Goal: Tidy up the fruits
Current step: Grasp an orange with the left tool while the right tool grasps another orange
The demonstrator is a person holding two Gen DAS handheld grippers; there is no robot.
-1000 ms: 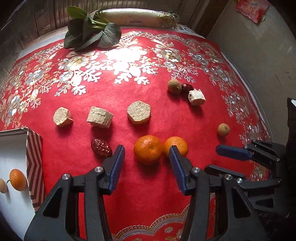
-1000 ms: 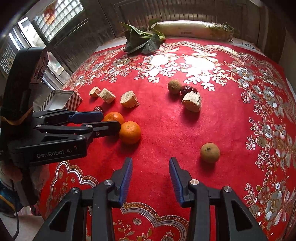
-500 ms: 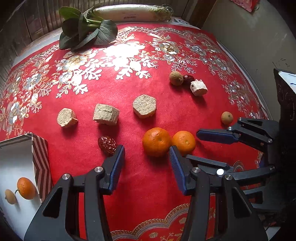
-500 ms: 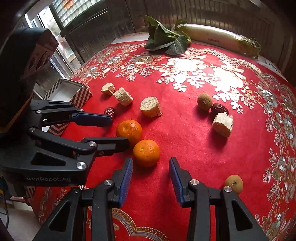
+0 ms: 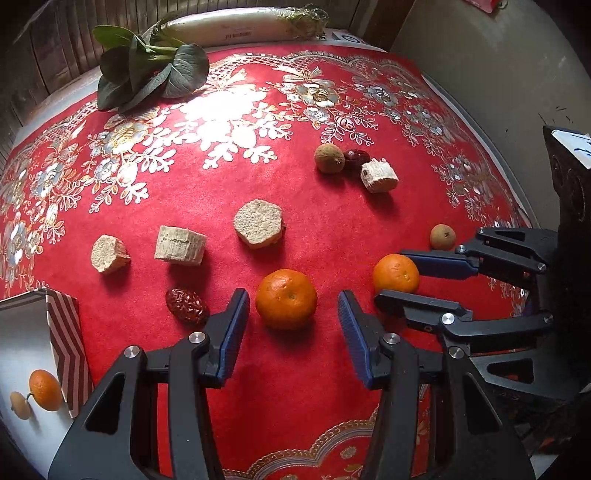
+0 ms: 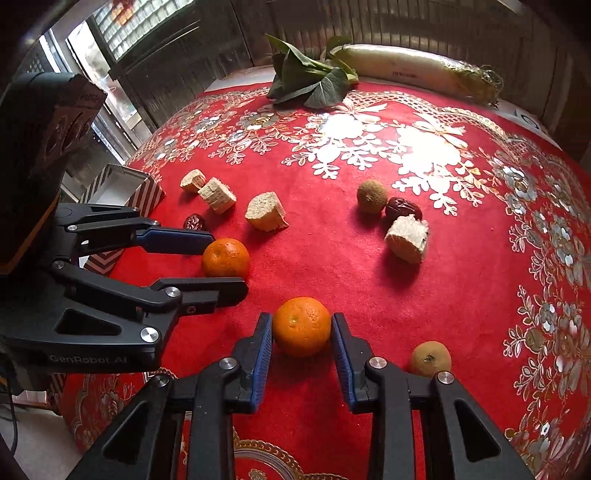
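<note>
Two tangerines lie on the red cloth. My left gripper (image 5: 293,332) is open, its fingers on either side of one tangerine (image 5: 286,298) without touching; this tangerine shows in the right wrist view (image 6: 226,257) too. My right gripper (image 6: 302,345) is open with its pads close on both sides of the other tangerine (image 6: 302,326), which also shows in the left wrist view (image 5: 396,273). A striped box (image 5: 62,343) at the left holds a small tangerine (image 5: 45,390) and a longan (image 5: 20,405).
Several sugarcane chunks (image 5: 180,245), red dates (image 5: 184,305) and longans (image 5: 328,158) lie on the cloth. Another longan (image 6: 430,359) sits just right of my right gripper. Leafy greens (image 5: 147,74) and a wrapped white radish (image 5: 236,27) lie at the far edge.
Both grippers have moved forward. The right gripper has swung left and come around its tangerine; the left gripper has closed in on the other tangerine.
</note>
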